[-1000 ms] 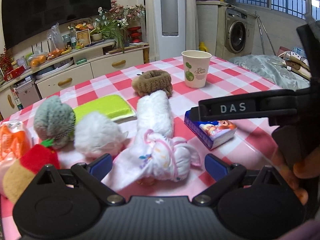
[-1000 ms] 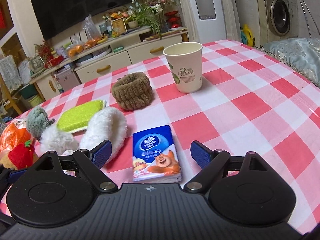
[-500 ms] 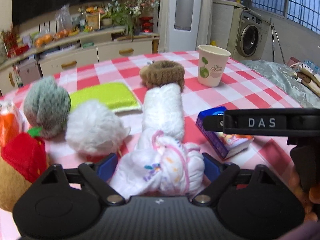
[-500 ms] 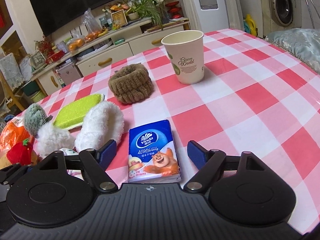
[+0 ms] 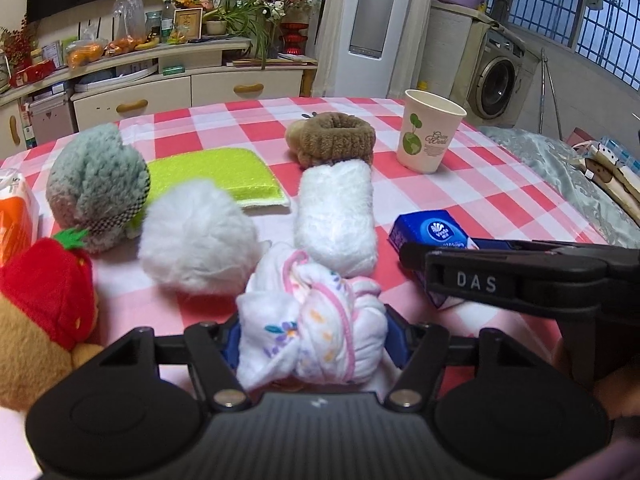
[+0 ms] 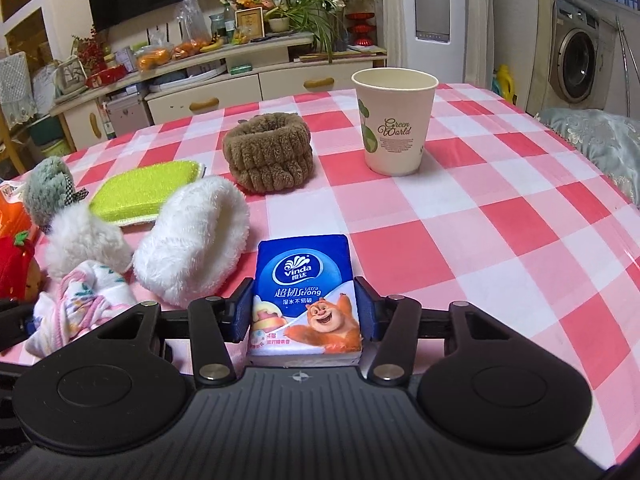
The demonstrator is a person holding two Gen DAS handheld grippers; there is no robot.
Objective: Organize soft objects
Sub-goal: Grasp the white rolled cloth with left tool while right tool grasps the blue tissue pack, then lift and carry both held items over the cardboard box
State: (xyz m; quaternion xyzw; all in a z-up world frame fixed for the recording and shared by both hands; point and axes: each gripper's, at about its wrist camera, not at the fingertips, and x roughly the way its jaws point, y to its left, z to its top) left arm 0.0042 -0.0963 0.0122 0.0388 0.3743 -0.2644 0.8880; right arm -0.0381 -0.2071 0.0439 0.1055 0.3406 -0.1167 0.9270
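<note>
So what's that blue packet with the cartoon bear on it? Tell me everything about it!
The blue plastic tissue pack is a small, soft, flat rectangle lying face up on the pink-and-white checked tablecloth. Its top shows a white "Vinda" logo and an orange cartoon bear with arms spread; the near edge is white. It sits between the blue pads of the right gripper, whose jaws are closing on its two long sides. The fluffy white rolled cloth lies just beside it, apart.
</note>
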